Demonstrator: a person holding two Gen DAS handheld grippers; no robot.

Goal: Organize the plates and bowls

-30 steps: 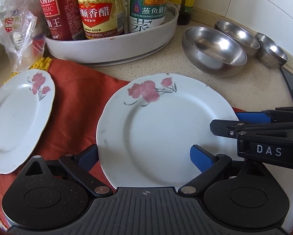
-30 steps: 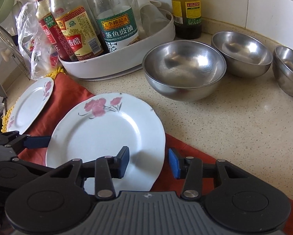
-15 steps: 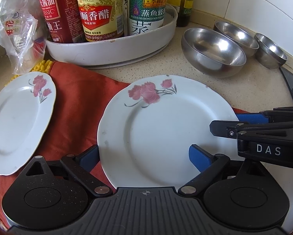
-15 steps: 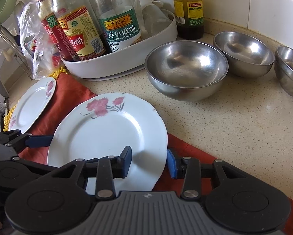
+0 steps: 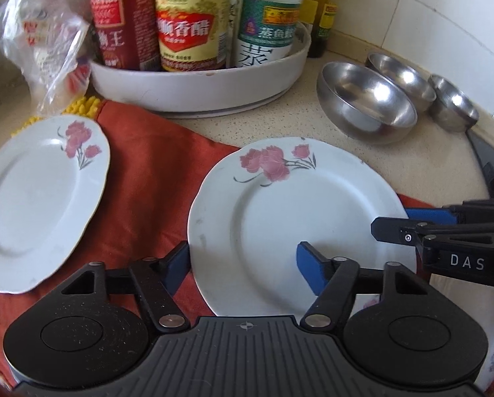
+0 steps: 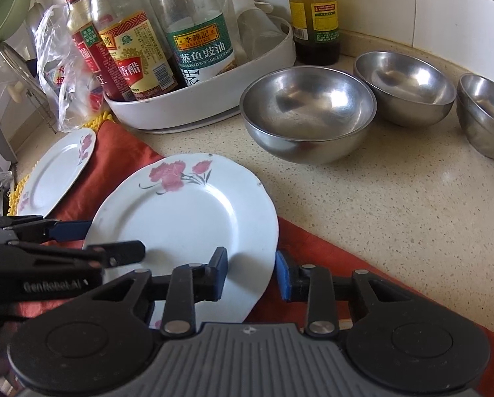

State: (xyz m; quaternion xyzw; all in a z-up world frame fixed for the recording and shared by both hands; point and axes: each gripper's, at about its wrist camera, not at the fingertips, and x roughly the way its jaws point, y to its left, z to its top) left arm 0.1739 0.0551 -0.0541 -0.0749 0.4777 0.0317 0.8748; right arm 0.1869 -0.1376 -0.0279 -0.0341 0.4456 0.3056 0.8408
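A white flowered plate [image 5: 290,221] lies on a red cloth [image 5: 147,178]; it also shows in the right wrist view [image 6: 187,218]. My left gripper [image 5: 243,264] is open, its fingers straddling the plate's left rim. My right gripper [image 6: 252,273] is open, its fingers straddling the plate's right rim. A second flowered plate [image 5: 35,195] lies to the left on the cloth and shows in the right wrist view [image 6: 55,168]. Three steel bowls stand on the counter: a large one [image 6: 308,112], a medium one [image 6: 404,87] and a small one [image 6: 486,115].
A white tray [image 6: 214,96] holding sauce bottles stands behind the plates. A plastic bag [image 5: 45,43] sits at the back left. A dark bottle [image 6: 314,16] stands by the tiled wall. A yellow mat [image 5: 78,106] peeks from under the cloth.
Both grippers have shifted slightly with the view; the left wrist camera has swung a little to the left. The plate stays on the cloth between both pairs of open fingers.
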